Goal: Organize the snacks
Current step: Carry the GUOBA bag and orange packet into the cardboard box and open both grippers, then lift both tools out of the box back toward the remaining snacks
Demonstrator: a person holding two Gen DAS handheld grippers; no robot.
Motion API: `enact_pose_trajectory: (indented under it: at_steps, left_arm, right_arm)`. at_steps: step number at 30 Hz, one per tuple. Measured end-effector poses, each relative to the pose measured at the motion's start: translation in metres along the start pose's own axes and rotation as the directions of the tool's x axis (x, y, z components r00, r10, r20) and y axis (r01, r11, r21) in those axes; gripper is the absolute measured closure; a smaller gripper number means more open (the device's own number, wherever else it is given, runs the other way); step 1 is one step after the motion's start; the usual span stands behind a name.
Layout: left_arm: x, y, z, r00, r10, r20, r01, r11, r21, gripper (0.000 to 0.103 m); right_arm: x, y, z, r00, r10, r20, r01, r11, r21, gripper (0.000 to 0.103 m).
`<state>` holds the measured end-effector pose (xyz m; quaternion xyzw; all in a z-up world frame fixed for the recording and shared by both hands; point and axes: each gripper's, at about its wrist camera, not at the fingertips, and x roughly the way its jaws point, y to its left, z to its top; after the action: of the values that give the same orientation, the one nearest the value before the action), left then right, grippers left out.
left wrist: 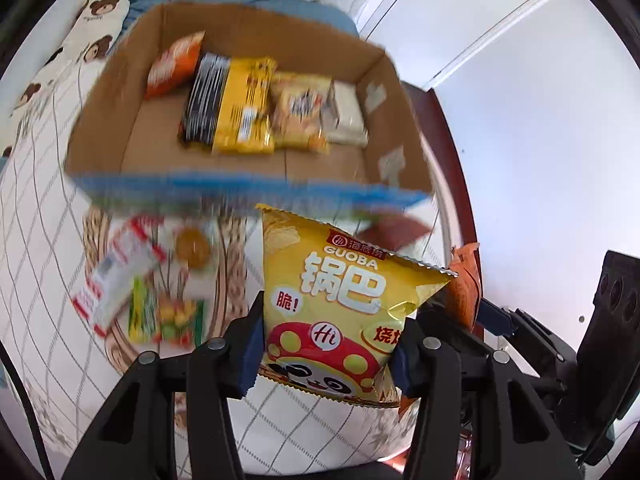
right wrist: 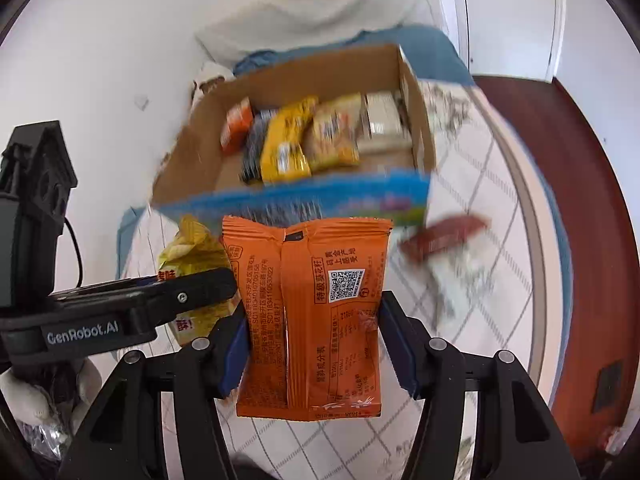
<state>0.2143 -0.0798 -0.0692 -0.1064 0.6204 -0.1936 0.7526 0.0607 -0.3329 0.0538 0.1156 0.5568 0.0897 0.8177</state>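
Observation:
My left gripper is shut on a yellow Guoba snack bag, held upright above the bed. My right gripper is shut on an orange snack packet, its printed back facing the camera. Beyond both stands an open cardboard box with a blue front edge; inside lie an orange packet, a black-and-yellow bag, a yellow snack bag and a pale packet. The right view shows the same box, with the left gripper's arm and the yellow bag at left.
Loose snacks lie on the checked bedcover: a red-and-white packet, a green candy bag, a round golden item and a dark red packet. A bear-print pillow sits far left. White doors stand at right.

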Motion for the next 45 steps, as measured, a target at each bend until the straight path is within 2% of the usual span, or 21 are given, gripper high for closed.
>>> enact_pose_trajectory:
  at_steps: [4,8,12,15,20,26,27,28,29,30,31,36,41,45]
  left_arm:
    - [-0.004,0.0,0.06,1.0,-0.001,0.028,0.001,1.0,-0.008,0.054]
    - [0.011,0.008,0.106,1.0,0.018,0.005,-0.017,0.999,-0.042,0.054]
    - [0.038,0.018,0.146,0.999,0.017,-0.049,-0.021,0.996,-0.087,0.054]
    - [0.064,0.025,0.163,0.995,0.009,-0.103,-0.022,0.993,-0.119,0.054]
    - [0.098,0.036,0.167,0.986,-0.018,-0.165,-0.012,0.984,-0.179,0.054]
    - [0.116,0.031,0.158,0.979,0.018,-0.202,-0.049,0.987,-0.152,0.052]
    - [0.118,0.032,0.157,0.978,0.029,-0.205,-0.06,0.987,-0.15,0.047]
    - [0.119,0.033,0.157,0.978,0.038,-0.205,-0.07,0.986,-0.152,0.033]
    - [0.121,0.034,0.158,0.978,0.043,-0.203,-0.075,0.986,-0.149,0.025]
    - [0.122,0.034,0.158,0.978,0.049,-0.201,-0.079,0.987,-0.142,0.012]
    - [0.122,0.035,0.158,0.978,0.059,-0.2,-0.088,0.986,-0.139,0.01]
    - [0.113,0.038,0.155,0.982,0.063,-0.177,-0.09,0.985,-0.147,0.01]
    - [0.096,0.037,0.151,0.985,0.108,-0.132,-0.124,0.986,-0.115,0.01]
    - [0.074,0.037,0.143,0.983,0.174,-0.063,-0.178,0.981,-0.07,0.01]
  right_arm:
    - [-0.007,0.002,0.052,0.998,-0.032,0.057,0.033,0.999,-0.016,0.041]
    - [0.013,-0.003,0.103,0.994,-0.085,0.068,0.087,0.996,-0.025,0.041]
    - [0.038,-0.012,0.132,0.99,-0.131,0.057,0.133,0.991,-0.035,0.041]
    - [0.06,-0.015,0.146,0.987,-0.157,0.035,0.159,0.986,-0.044,0.041]
    - [0.093,-0.024,0.152,0.984,-0.177,-0.009,0.176,0.983,-0.044,0.041]
    - [0.124,-0.034,0.154,0.981,-0.17,-0.098,0.167,0.985,-0.038,0.04]
    - [0.127,-0.034,0.153,0.98,-0.166,-0.114,0.163,0.986,-0.038,0.038]
    - [0.133,-0.035,0.152,0.976,-0.167,-0.138,0.163,0.986,-0.041,0.036]
    - [0.138,-0.035,0.15,0.971,-0.175,-0.165,0.17,0.984,-0.048,0.025]
    - [0.141,-0.034,0.148,0.966,-0.182,-0.183,0.175,0.983,-0.056,0.014]
    - [0.143,-0.033,0.145,0.965,-0.177,-0.195,0.168,0.984,-0.063,0.012]
    - [0.145,-0.026,0.139,0.958,-0.178,-0.223,0.165,0.983,-0.075,0.011]
    - [0.14,-0.028,0.136,0.959,-0.178,-0.219,0.172,0.984,-0.047,0.011]
    - [0.128,-0.028,0.134,0.966,-0.176,-0.19,0.175,0.984,-0.022,0.011]
